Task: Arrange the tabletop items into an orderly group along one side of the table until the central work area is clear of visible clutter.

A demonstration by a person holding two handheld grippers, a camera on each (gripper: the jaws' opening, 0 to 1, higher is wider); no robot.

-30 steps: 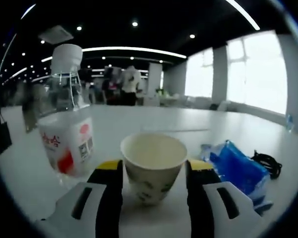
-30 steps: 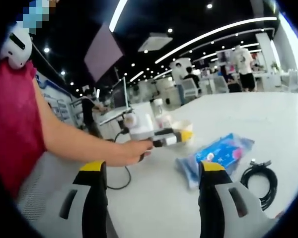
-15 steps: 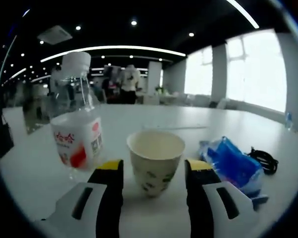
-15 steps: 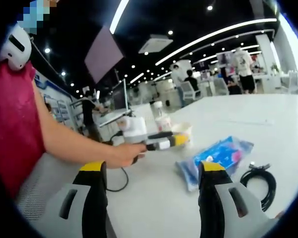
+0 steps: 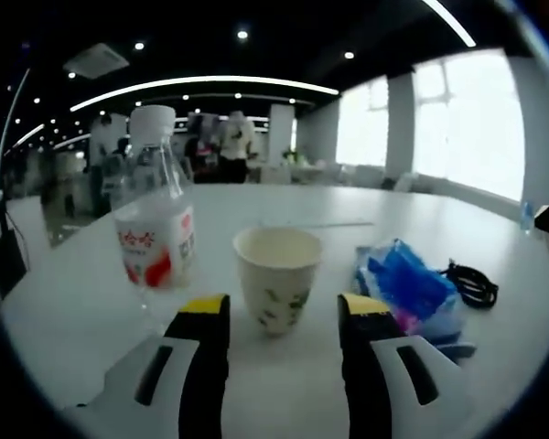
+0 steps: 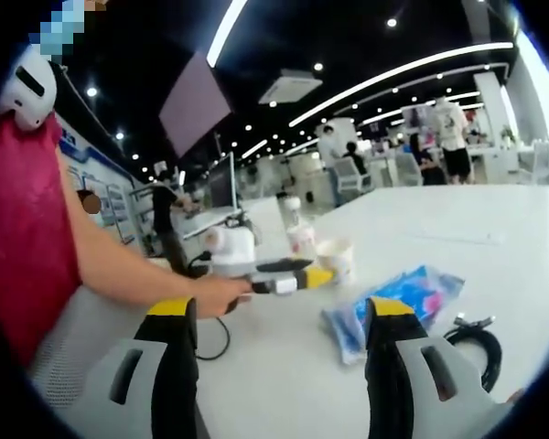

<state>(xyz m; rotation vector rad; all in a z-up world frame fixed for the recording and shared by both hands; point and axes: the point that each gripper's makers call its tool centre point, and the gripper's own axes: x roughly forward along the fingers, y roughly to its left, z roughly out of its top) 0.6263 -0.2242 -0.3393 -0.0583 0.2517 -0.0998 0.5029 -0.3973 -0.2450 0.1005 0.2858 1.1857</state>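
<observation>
While both grippers hover with jaws apart, the left gripper (image 5: 274, 320) points level at the cup (image 5: 276, 276), holding nothing.

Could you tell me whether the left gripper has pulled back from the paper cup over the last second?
Yes. The left gripper has backed away from the paper cup, which now stands beyond its jaws beside the water bottle.

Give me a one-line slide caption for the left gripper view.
Open left gripper faces a paper cup, between a water bottle and a blue packet on the white table.
</observation>
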